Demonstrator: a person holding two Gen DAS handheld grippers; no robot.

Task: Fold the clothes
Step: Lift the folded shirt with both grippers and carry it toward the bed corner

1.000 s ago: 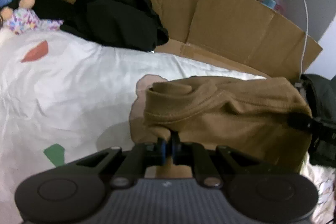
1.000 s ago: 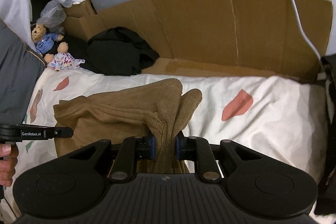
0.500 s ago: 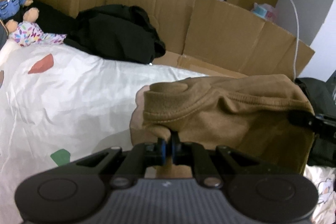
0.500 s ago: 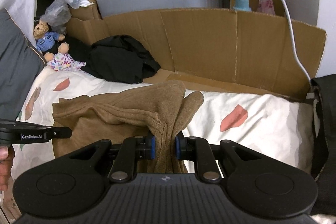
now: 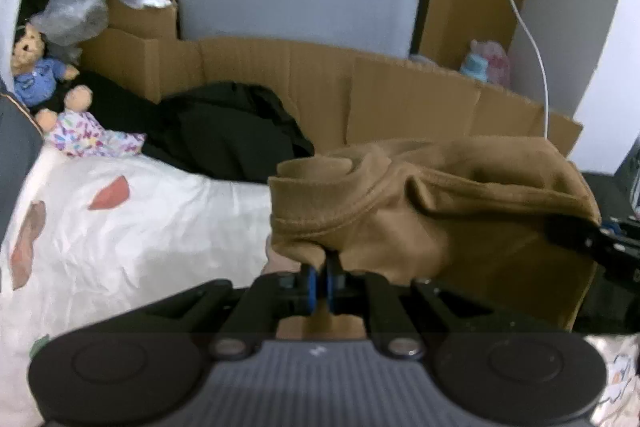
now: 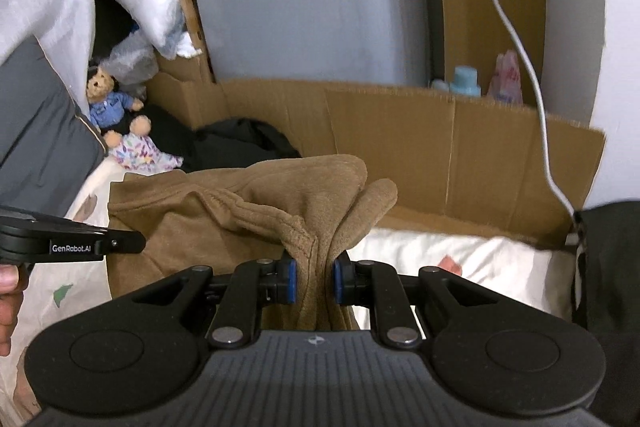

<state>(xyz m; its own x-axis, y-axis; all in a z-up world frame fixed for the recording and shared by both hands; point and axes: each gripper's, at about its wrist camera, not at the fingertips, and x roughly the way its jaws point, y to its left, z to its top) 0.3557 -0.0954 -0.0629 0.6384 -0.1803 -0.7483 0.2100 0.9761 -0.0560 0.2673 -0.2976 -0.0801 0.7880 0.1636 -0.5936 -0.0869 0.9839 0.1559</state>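
While "GenRobot.AI"-marked left gripper, right gripper pinch brown garment.

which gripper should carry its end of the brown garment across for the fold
Right, probably. The right gripper clamps a thick bunch of the brown garment; the left gripper pinches only a thin hem edge, better as anchor.

bare white sheet left, black clothes behind
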